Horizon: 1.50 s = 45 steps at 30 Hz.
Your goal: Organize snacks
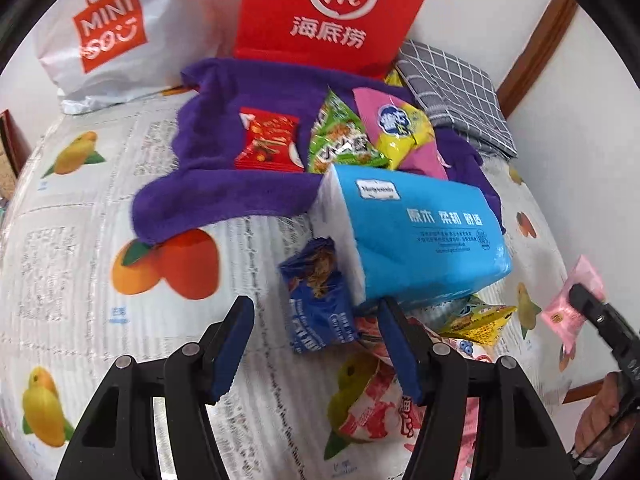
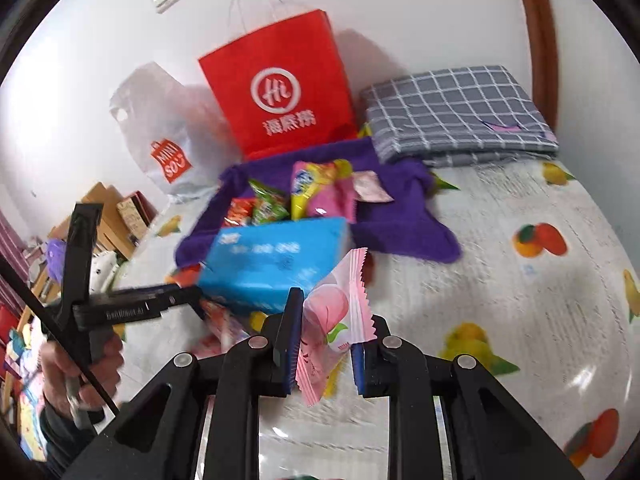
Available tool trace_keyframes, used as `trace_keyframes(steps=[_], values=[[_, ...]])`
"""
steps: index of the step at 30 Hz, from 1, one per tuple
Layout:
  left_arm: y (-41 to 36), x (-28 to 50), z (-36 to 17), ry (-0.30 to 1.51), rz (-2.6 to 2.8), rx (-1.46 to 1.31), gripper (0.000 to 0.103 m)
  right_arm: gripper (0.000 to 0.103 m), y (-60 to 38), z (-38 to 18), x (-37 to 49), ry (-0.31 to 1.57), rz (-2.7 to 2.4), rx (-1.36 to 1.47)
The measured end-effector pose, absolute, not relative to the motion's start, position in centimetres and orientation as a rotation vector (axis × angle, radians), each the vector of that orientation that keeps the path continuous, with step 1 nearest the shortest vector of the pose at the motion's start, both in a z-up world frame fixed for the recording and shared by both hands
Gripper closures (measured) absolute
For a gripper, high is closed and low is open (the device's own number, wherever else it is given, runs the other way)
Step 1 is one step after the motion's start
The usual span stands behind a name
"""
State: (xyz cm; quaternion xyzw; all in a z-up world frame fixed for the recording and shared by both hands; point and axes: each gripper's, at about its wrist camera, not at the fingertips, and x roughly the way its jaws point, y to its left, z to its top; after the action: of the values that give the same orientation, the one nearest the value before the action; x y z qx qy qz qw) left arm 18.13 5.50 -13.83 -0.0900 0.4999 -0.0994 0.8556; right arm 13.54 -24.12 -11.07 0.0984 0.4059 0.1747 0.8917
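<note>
Right wrist view shows my right claw (image 2: 325,344) clamped on the pink peach snack (image 2: 334,320), my left claw (image 1: 316,344) apart; I should carry it level toward the purple towel (image 2: 404,220) at twelve o'clock.

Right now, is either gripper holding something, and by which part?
The right gripper holds a pink packet across its middle. The left gripper is open and empty.

pink peach snack packet (image 2: 334,328) upright, clamped in tongs

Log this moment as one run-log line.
right gripper: shut on pink snack packet | left gripper: open, empty, near blue snack packet | purple towel: several snacks
</note>
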Motion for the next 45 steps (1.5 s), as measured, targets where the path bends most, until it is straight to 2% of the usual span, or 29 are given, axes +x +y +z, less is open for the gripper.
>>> trace_keyframes(steps=[3, 5, 7, 17, 27, 29, 31, 35, 37, 41, 45], values=[[5.4, 18.2, -14.2, 1.052, -0.234, -0.197, 0.042, 0.081, -24.7, -12.5, 13.6, 0.877, 0.352, 0.197], [5.6, 18.0, -14.3, 1.049, -0.254, -0.207, 0.054, 0.081, -24.8, -13.5, 13.6, 0.901, 0.346, 0.19], [6.2, 17.8, -14.3, 1.051, -0.261, -0.218, 0.058, 0.081, -25.0, -14.3, 13.6, 0.917, 0.342, 0.183], [9.7, 17.8, -14.9, 1.068, -0.143, -0.231, 0.059, 0.081, -24.8, -15.7, 13.5, 0.944, 0.341, 0.18], [8.1, 19.0, -16.0, 1.068, -0.097, -0.152, 0.056, 0.078, -24.5, -17.5, 13.9, 0.996, 0.333, 0.159], [7.5, 19.1, -16.1, 1.056, -0.08, -0.104, 0.056, 0.073, -24.5, -17.6, 14.1, 0.996, 0.322, 0.14], [7.0, 19.1, -16.2, 1.039, -0.066, -0.06, 0.056, 0.06, -24.5, -17.8, 14.3, 1.01, 0.304, 0.106], [6.9, 18.9, -16.2, 1.007, -0.052, -0.009, 0.059, 0.048, -24.7, -18.0, 14.2, 1.024, 0.309, 0.07], [7.1, 18.8, -16.3, 0.998, -0.054, -0.016, 0.059, 0.038, -25.0, -17.9, 13.9, 1.012, 0.299, 0.047], [6.7, 18.6, -16.5, 0.978, -0.046, 0.024, 0.058, 0.031, -25.2, -17.6, 13.1, 0.974, 0.265, -0.034], [6.3, 18.2, -16.6, 0.945, -0.037, 0.054, 0.057, 0.03, -25.5, -17.3, 12.5, 0.938, 0.268, -0.092]])
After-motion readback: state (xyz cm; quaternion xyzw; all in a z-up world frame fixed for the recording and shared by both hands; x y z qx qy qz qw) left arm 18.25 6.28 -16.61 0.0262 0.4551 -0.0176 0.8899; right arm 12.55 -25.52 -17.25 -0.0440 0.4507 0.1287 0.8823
